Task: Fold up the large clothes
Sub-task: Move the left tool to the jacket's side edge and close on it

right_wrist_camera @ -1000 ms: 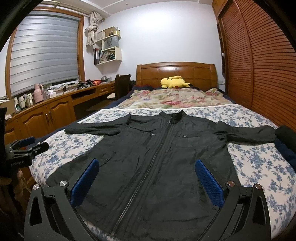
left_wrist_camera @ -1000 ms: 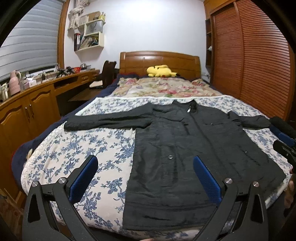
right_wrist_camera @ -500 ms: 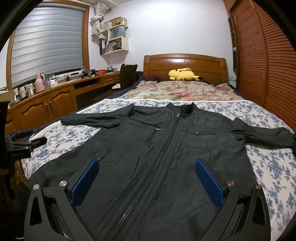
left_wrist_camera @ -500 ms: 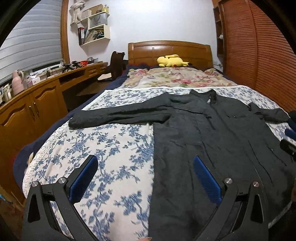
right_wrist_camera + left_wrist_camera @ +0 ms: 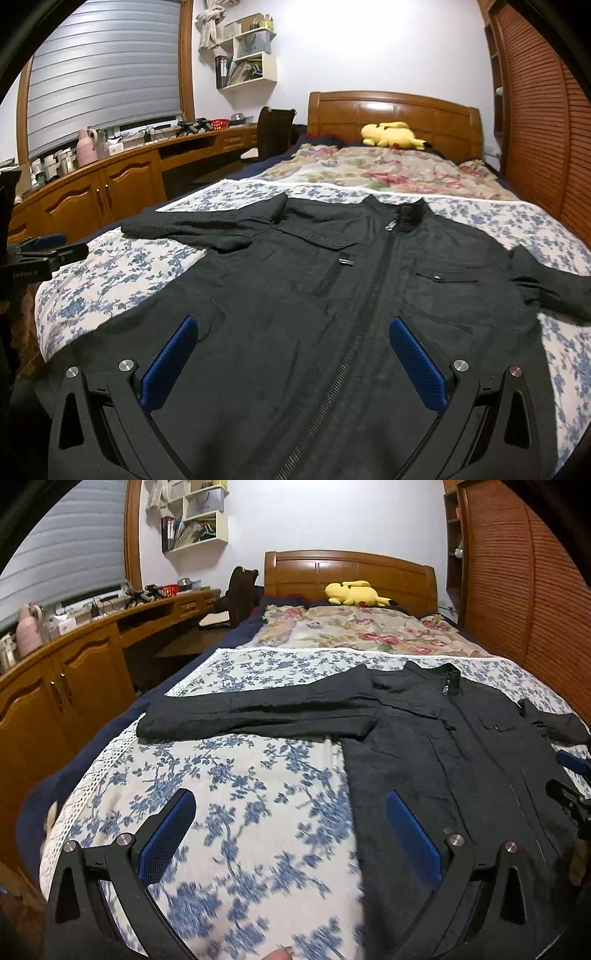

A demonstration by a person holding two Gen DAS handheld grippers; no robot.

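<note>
A bed (image 5: 122, 775) fills the space ahead of both tongs, covered by a white sheet with blue flowers (image 5: 258, 775) near the foot and a floral quilt (image 5: 388, 173) farther off toward the wooden headboard (image 5: 395, 110). To the right of both tongs runs a wall of slatted wooden wardrobe doors (image 5: 535, 590), and to the left a long wooden desk with cabinets (image 5: 103, 192) stands under a window blind (image 5: 107, 66). A dark jacket (image 5: 332, 295) lies flat and face up on the sheet, zipped, with its collar pointing away toward the headboard and both sleeves stretched out sideways. It sits directly under and ahead of the right tongs (image 5: 293, 363), whose blue-padded fingers (image 5: 415, 369) are spread wide with nothing between them, hovering above the lower front of the jacket with the zip running up between them. The left tongs (image 5: 290, 843) are likewise spread wide and hold nothing; the left finger is over bare flowered sheet, while the right finger is over the jacket's side edge. The jacket's left sleeve (image 5: 258, 712) lies across the sheet well ahead of the left tongs. A yellow plush toy (image 5: 354, 592) rests by the headboard, far beyond both tongs.
</note>
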